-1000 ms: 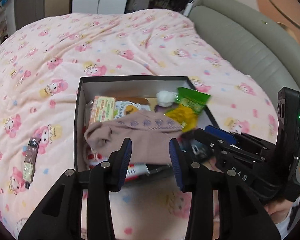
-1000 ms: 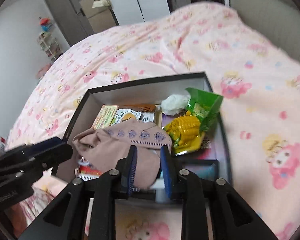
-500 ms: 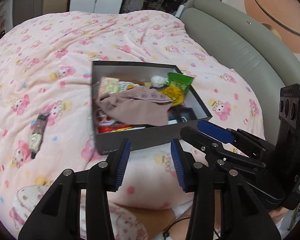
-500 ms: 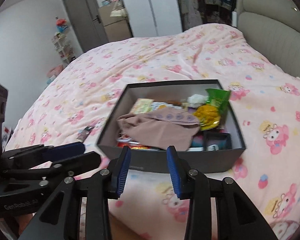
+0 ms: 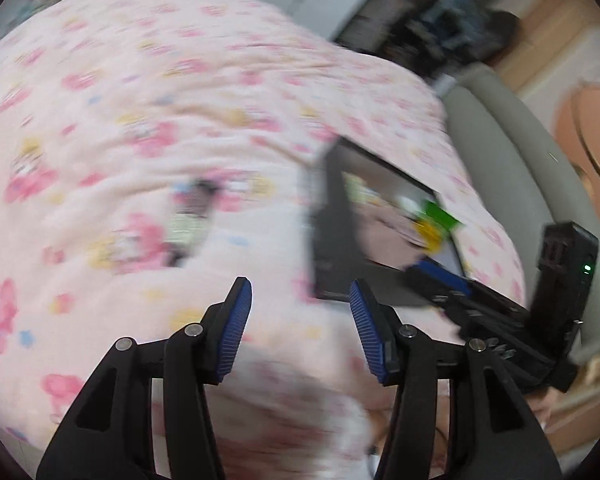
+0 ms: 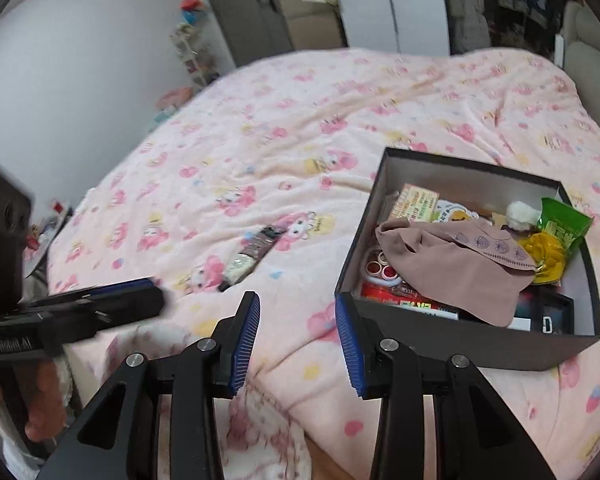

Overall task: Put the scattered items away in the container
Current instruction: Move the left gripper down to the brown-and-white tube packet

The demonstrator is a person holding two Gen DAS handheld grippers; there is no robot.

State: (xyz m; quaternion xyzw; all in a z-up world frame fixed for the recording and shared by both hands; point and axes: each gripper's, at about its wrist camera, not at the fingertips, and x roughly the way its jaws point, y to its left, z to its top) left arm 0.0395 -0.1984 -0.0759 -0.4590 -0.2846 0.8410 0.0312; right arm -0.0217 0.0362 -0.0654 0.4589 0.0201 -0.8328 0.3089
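Snack packet [image 6: 253,255] lies flat on bed [image 6: 284,128], at 9 o'clock of box [image 6: 476,340]; light, crinkly, slippery: pinch across its middle. Left gripper [image 5: 296,304] opening, empty; right gripper [image 6: 296,320] released, empty

A pink blanket [image 6: 300,128] printed with cartoon figures covers the bed — it is creased and fills most of both views; a grey padded headboard [image 5: 512,168] curves along the bed's right edge; beyond the bed stand a dark grey door [image 6: 240,12] and white wardrobe panels [image 6: 412,4]; a narrow shelf [image 6: 192,52] of small colourful toys stands against the white wall [image 6: 80,60] — one toy sits on top; dark open shelving [image 6: 516,4] shows far right.
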